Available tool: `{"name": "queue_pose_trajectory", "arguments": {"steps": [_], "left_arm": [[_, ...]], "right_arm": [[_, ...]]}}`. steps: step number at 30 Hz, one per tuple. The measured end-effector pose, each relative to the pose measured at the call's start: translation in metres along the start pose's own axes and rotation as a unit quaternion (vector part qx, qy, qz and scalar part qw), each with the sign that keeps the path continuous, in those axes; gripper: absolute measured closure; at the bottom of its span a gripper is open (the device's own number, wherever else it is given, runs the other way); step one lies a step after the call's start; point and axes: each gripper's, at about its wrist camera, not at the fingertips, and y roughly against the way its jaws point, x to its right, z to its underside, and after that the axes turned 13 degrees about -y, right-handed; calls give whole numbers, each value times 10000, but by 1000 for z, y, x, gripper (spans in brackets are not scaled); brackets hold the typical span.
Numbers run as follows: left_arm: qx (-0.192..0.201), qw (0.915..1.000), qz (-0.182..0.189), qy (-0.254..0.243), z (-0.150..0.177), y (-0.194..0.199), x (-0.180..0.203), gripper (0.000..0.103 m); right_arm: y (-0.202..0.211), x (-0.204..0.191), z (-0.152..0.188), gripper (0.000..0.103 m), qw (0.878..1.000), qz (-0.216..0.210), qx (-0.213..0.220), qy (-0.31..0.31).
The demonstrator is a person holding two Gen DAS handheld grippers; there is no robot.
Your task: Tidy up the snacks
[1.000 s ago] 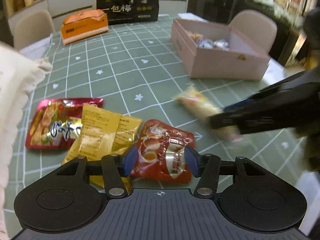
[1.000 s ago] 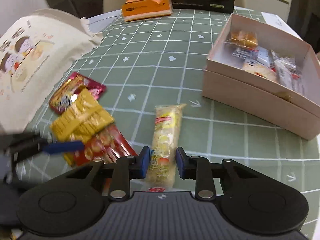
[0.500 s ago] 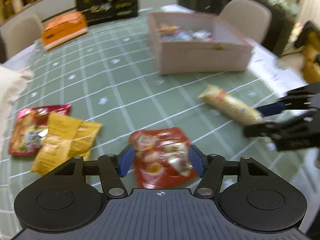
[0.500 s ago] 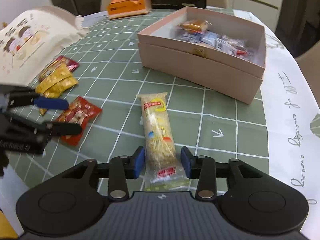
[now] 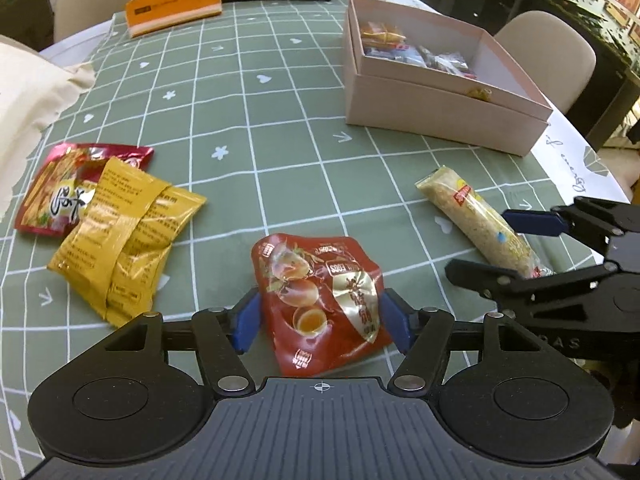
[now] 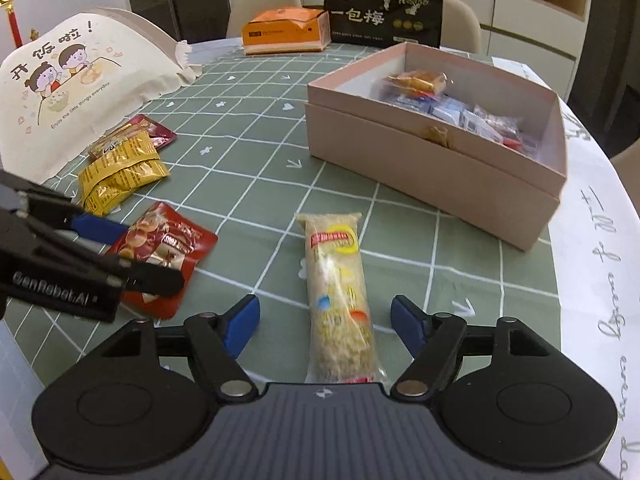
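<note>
We hold both claws apart over the bench (image 5: 304,128) — the left claw (image 5: 320,316) straddles the light, crinkly red packet (image 5: 320,300), the right claw (image 6: 325,320), jaws opening, the soft long packet (image 6: 340,292) — best pinched mid-body.

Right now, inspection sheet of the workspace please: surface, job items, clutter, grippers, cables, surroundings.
Surface: green grid tablecloth on a table, white printed cloth at one edge.
Job's things: pink box open, wrapped snacks inside; long cracker pack, red egg pouch, yellow packets and red packet lie loose on the cloth.
Clutter: orange tissue pack, black gift box, cream printed bag.
Grippers: left gripper open, straddling the egg pouch; right gripper jaws opening, cracker pack between them, untouched.
Cables: nothing seen.
Surroundings: beige chairs, cabinets.
</note>
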Motion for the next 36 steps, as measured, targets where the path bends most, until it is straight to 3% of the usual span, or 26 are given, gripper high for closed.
{"name": "queue_pose_trajectory", "arguments": {"steps": [2,4,6,11,15,17,18,19,25,29,31,33,36], "left_arm": [[35,10000,-15,-7,2,1,1,34],[76,10000,-7,49,3,1,1,34],[119,9998,23,132,6,3,0,36],[345,9967,289,671,28,16,-6,47],[488,9935,-134,1018,54,32,-17,48],[522,9897,-325,1289,69,42,-29,51],[531,9870,-385,1470,77,48,-37,52],[535,9847,-433,1603,84,52,-44,53],[479,9705,-719,2251,116,73,-76,54],[524,9657,-611,2470,126,76,-83,53],[510,9660,-581,2466,125,76,-85,54],[499,9678,-551,2404,123,76,-85,54],[577,9655,-406,2506,126,73,-91,53]], "right_arm": [[-1,-2,-2,40,9999,-56,-24,98],[1,-7,-4,72,9995,-75,-86,291],[3,-10,-6,74,9989,-161,-204,379],[12,-12,-5,75,9977,-345,-439,379],[18,-24,-6,72,9952,-441,-532,699],[24,-38,-9,54,9929,-509,-303,1027],[26,-48,-13,36,9911,-597,-164,1180],[26,-56,-18,28,9896,-694,-60,1255],[-15,-127,-56,28,9821,-1325,-32,1338],[-62,-185,-83,28,9846,-1488,-318,858],[-86,-212,-91,30,9849,-1301,-471,1042],[-98,-221,-90,37,9815,-1051,-775,1403],[-78,-199,-75,38,9712,-1073,-863,1945]]}}
